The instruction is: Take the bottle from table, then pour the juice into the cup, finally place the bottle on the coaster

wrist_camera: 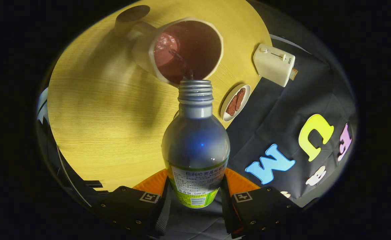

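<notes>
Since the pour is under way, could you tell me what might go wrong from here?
1. The bottle mouth sits right at the near rim of the cup, so the thin stream could run down the outside onto the table.
2. The cup looks fairly full of red juice; more pouring may overflow it.
3. The gripper clamps the label end only, so the tilted bottle could slip or twist.

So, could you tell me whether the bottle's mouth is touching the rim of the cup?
Cannot tell. In the gripper view the bottle, clamped between the fingers, has its mouth overlapping the cup's near rim, hiding any contact or gap.
</notes>
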Action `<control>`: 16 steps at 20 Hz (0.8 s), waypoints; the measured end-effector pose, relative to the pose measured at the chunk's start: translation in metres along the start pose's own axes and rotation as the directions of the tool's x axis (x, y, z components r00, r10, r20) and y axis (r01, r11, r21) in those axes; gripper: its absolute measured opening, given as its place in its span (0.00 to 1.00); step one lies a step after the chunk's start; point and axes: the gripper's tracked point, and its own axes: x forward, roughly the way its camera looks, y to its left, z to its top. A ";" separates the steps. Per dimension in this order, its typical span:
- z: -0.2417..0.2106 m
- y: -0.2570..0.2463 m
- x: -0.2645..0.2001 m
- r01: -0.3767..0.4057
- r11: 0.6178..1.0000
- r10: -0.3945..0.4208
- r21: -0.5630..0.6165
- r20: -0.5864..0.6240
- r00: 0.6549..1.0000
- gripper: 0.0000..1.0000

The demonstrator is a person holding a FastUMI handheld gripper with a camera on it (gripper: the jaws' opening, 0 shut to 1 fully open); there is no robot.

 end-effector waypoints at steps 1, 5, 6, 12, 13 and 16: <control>-0.001 0.000 0.001 -0.003 1.000 0.003 -0.001 -0.003 1.000 0.65; 0.000 -0.001 0.001 -0.008 1.000 0.008 -0.017 -0.008 1.000 0.65; 0.001 -0.001 0.000 -0.009 1.000 0.009 -0.023 -0.010 1.000 0.65; 0.007 -0.005 -0.003 0.003 0.998 -0.003 -0.055 -0.006 1.000 0.65; 0.007 -0.004 -0.003 -0.002 0.998 0.002 -0.056 -0.008 1.000 0.65; 0.006 -0.007 -0.004 -0.002 0.997 0.001 -0.071 -0.017 1.000 0.65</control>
